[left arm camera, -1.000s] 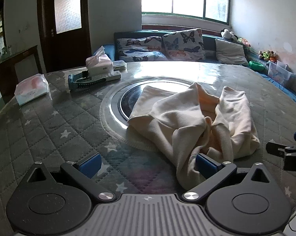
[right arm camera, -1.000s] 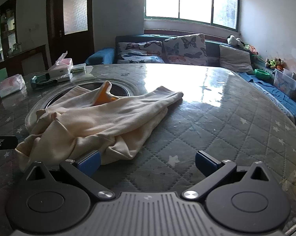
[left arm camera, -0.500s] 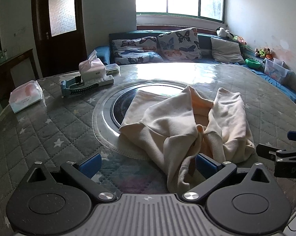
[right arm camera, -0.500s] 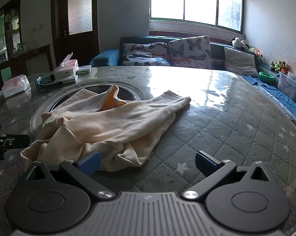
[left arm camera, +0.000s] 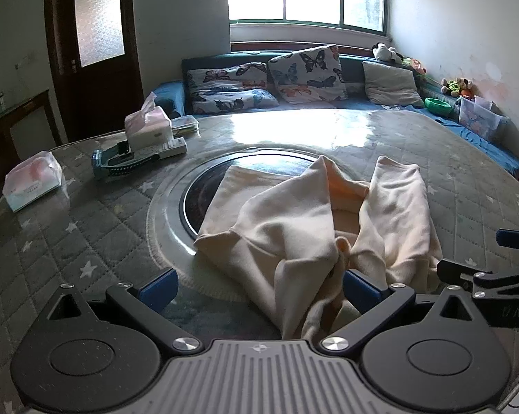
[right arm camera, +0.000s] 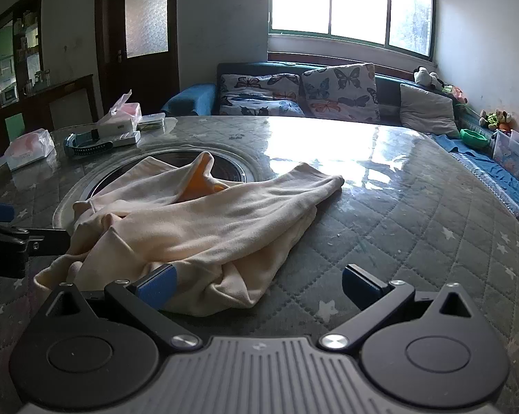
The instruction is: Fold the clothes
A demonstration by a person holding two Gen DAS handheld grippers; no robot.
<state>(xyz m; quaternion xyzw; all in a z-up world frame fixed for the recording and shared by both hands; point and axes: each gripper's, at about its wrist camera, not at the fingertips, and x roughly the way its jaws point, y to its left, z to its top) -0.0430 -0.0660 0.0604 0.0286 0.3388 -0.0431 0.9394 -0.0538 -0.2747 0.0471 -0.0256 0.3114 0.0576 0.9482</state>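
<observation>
Both wide-open claws, left claw and right claw, have neared the crumpled garment.

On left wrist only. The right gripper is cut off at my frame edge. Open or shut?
Observer: Open. In the right wrist view, the right gripper has its fingers wide apart and grips nothing.
Operator: Where does it sit against the garment?
Observer: Its left pad is at the near bunched edge of the cream garment. Its right pad is over bare quilted table cover.
</observation>
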